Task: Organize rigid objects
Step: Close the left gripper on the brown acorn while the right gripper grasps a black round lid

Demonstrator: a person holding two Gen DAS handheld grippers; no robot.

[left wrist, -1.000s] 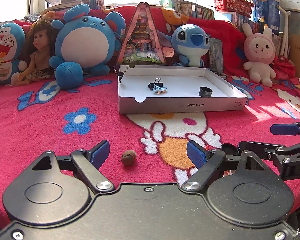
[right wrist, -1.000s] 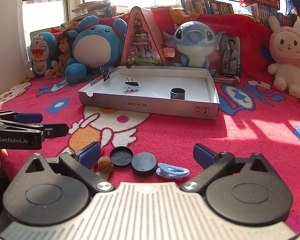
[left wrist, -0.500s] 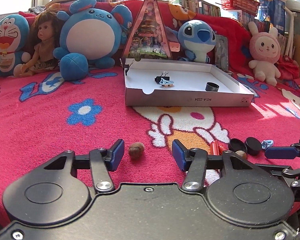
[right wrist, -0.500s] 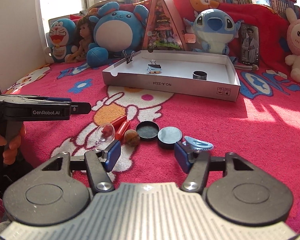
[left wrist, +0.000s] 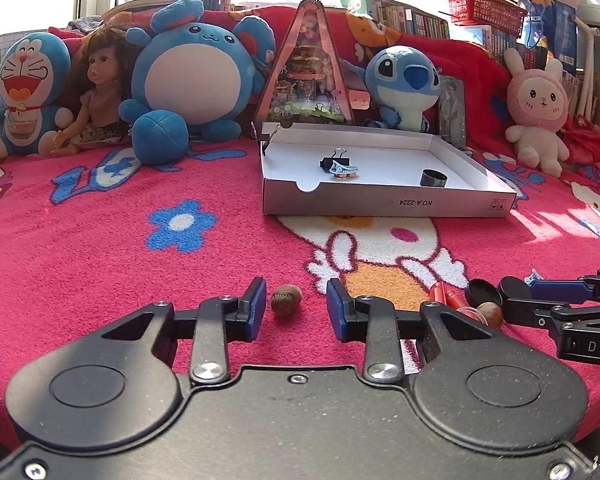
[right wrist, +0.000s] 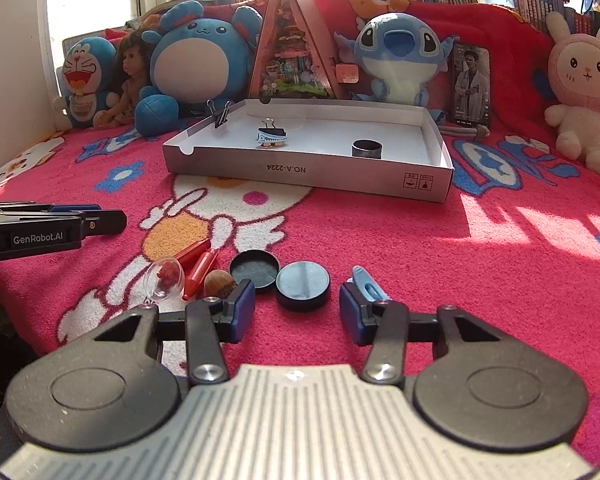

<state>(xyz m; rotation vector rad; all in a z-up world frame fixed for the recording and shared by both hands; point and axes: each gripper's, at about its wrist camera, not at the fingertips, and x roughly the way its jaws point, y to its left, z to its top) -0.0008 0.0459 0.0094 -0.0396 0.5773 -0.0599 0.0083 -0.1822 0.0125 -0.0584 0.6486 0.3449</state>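
Nuts, lids and clips lie on the pink blanket [left wrist: 80, 264], and they belong in the white box [left wrist: 384, 202] farther back. The left gripper [left wrist: 296, 306] is closing around a small brown nut [left wrist: 286, 299], which sits between the blue pads but is not squeezed yet. The right gripper [right wrist: 297, 312] is closing too, with a round black lid [right wrist: 303, 286] between its pads, also not pressed. The nut is round and hard, so it could pop out sideways and roll away on the fuzzy blanket. The lid is flat and low, so the pads might slide over its top. A blue clip [right wrist: 366, 286] lies just beside the right pad and could get bumped.
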